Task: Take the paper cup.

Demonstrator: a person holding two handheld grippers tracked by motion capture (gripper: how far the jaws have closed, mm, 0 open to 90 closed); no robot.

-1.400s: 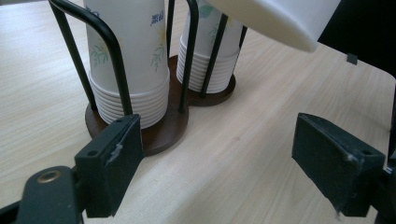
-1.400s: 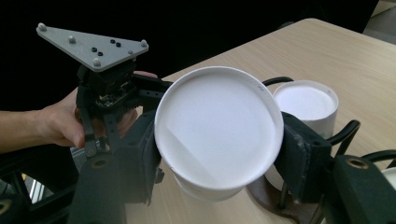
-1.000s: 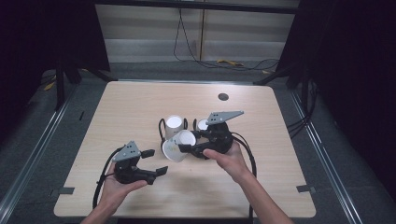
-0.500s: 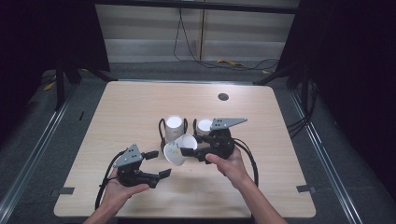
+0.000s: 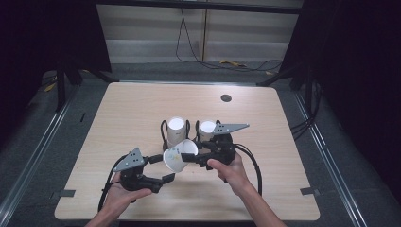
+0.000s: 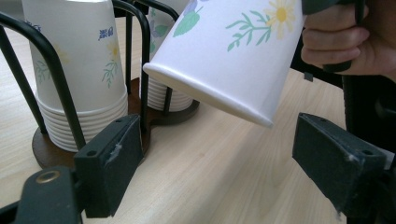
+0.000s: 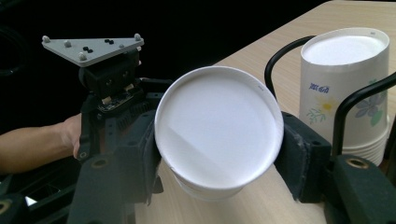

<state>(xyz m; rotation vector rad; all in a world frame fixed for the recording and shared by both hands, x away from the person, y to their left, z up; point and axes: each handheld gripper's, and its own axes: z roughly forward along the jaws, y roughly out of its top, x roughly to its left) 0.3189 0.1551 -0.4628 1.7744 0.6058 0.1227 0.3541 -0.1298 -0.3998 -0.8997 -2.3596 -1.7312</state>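
A single paper cup (image 5: pixel 179 157) is pinched by its sides in the right tongs (image 5: pixel 191 157), tilted and held clear above the counter (image 5: pixel 283 142). The left tongs (image 5: pixel 163 168) are spread wide just below the cup, empty. Two stacks of cups (image 5: pixel 176 131) are seen upside down in a wire holder (image 6: pixel 140 56) close behind.

A pale wooden bench (image 5: pixel 142 113) with rounded corners carries the work. Just beyond the two tools, a dark wire cup rack (image 5: pixel 187 137) on round brown bases stands on it, holding two stacks of upside-down flowered paper cups (image 5: pixel 176 130). Far past the right tool, a small dark disc (image 5: pixel 226 98) lies near the far edge.
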